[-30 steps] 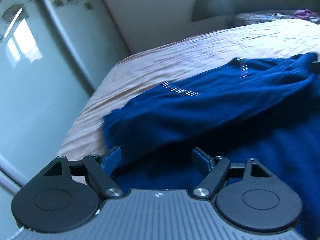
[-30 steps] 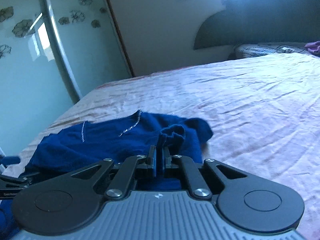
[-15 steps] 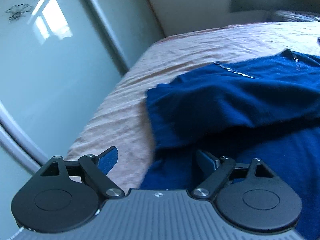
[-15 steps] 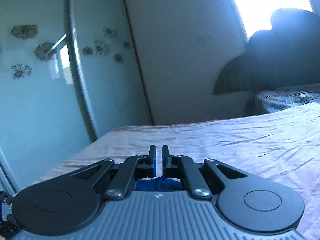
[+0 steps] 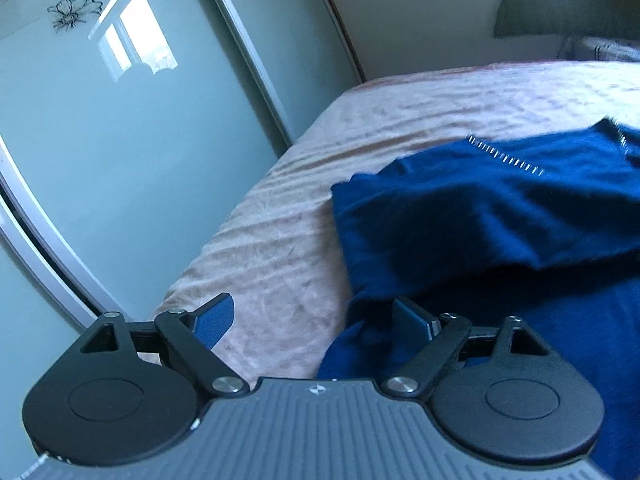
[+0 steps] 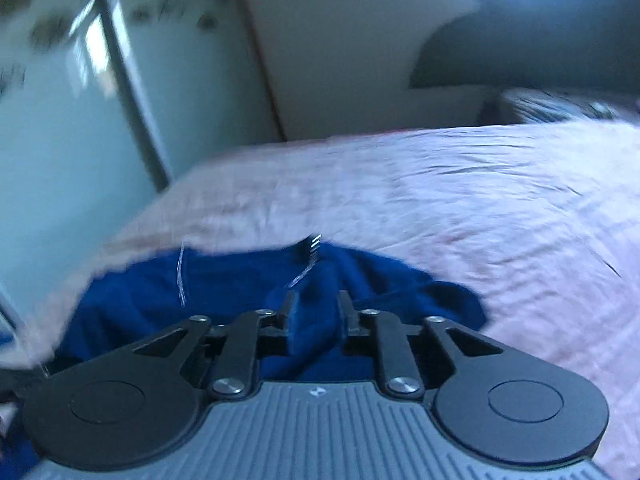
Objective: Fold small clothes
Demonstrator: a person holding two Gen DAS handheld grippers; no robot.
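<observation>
Where the left wrist view begins at its lower edge, the left gripper (image 5: pixel 312 316) hovers with its jaws spread wide and released, nothing pressed between its blue-lined fingers (image 5: pixel 214 318). Its finger at four o'clock sits right at the near edge of the blue garment (image 5: pixel 480 216), while the finger at seven o'clock hangs over the bare pink bedspread (image 5: pixel 288 216). The garment, a dark blue knitted piece with a line of small pale stitches (image 5: pixel 504 156), lies rumpled on the bed from the centre out to three o'clock, one layer folded over another. Beyond it the bedspread runs on toward one o'clock. At nine to eleven o'clock stands a pale green glass wardrobe door (image 5: pixel 120 140) printed with flower outlines, and a dark rounded headboard (image 5: pixel 560 4) sits at one o'clock. In the right wrist view, which is blurred by motion, the right gripper (image 6: pixel 316 312) is at six o'clock with its jaws opening. A fold of the blue garment (image 6: pixel 224 292) stands in the gap between them; whether the pads touch it cannot be told. The garment spreads from the centre toward eight o'clock, with the pink bedspread (image 6: pixel 460 208) beyond it from twelve to four o'clock. The wardrobe door (image 6: pixel 60 120) fills ten o'clock and the headboard (image 6: pixel 520 48) sits at one o'clock.
</observation>
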